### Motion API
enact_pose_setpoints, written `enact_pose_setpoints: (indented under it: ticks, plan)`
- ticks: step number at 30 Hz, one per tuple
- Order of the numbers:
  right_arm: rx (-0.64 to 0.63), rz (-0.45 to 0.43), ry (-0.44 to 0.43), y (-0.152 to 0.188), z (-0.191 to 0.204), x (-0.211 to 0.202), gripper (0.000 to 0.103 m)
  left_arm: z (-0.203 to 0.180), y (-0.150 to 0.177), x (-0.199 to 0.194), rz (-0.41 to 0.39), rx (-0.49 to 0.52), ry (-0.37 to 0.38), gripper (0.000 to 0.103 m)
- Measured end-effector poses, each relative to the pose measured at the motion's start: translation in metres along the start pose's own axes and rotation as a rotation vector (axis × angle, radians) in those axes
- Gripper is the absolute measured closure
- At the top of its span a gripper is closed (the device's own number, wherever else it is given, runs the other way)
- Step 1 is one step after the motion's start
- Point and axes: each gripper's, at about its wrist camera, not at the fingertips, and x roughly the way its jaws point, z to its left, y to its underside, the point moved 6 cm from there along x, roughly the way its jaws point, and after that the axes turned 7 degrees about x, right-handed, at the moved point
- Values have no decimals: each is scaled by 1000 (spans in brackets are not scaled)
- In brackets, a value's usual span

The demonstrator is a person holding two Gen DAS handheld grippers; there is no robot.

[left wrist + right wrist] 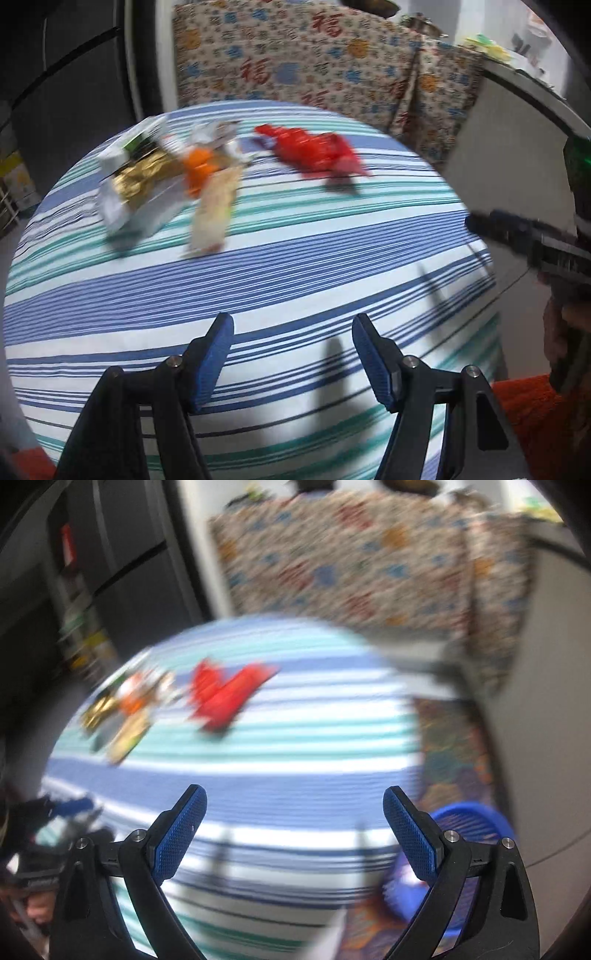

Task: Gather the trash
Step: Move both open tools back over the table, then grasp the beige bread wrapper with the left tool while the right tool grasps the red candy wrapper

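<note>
Trash lies on a round table with a blue, teal and white striped cloth (295, 266). A crumpled red wrapper (317, 151) (225, 694) sits toward the far side. To its left lie a white and gold packet (136, 184), an orange wrapper (199, 166) and a pale beige packet (214, 210); the same heap (125, 709) shows blurred in the right wrist view. My left gripper (291, 332) hangs open over the near cloth with nothing between its blue pads. My right gripper (295, 805) stands wide open, empty, over the table's near right part.
A blue basket (469, 827) stands on the patterned floor right of the table. A chair with a floral cover (295, 59) is behind the table. A dark cabinet (110, 572) is at the far left. An orange mat (528, 410) lies on the floor.
</note>
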Motion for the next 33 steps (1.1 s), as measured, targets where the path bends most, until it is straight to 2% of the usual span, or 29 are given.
enact_pose_setpoints:
  ticks: [2,5,6,8,9,12,16,19,21,22,24,27,30,33]
  plan:
    - [-65,70,-7,13,31,26,8,17,8,5,19,-15,-18,35]
    - [-166,126,30,30,58,53,10,30,7,9,8,-1,-50,31]
    - [-180,140,39,32,61,59,8,32,5,11,0,12,-61,31]
    - [-204,119,56,31,64,62,8,35,-1,18,-6,41,-85,29]
    - [-194,123,52,30,64,65,5,35,-5,22,-11,53,-89,22]
    - [-181,108,61,29,61,71,0,41,-20,35,-24,57,-86,18]
    - [-175,95,67,23,63,77,0,47,-40,50,-23,68,-78,18]
    - [-171,94,68,16,63,81,0,53,-53,56,-20,50,-66,23]
    - [-168,95,68,15,63,81,0,53,-57,56,-35,49,-49,41]
    - [-169,95,67,15,63,81,0,52,-58,56,-42,51,-46,46]
    - [-171,96,63,14,63,81,0,50,-58,54,-60,56,-51,74]
    - [-179,102,45,11,61,82,1,48,-54,49,-76,27,-34,74]
    - [-86,78,-10,-6,50,79,18,45,-43,42,-73,-9,-29,75]
    - [16,15,-61,-32,44,77,23,38,-35,37,-68,-18,-44,75]
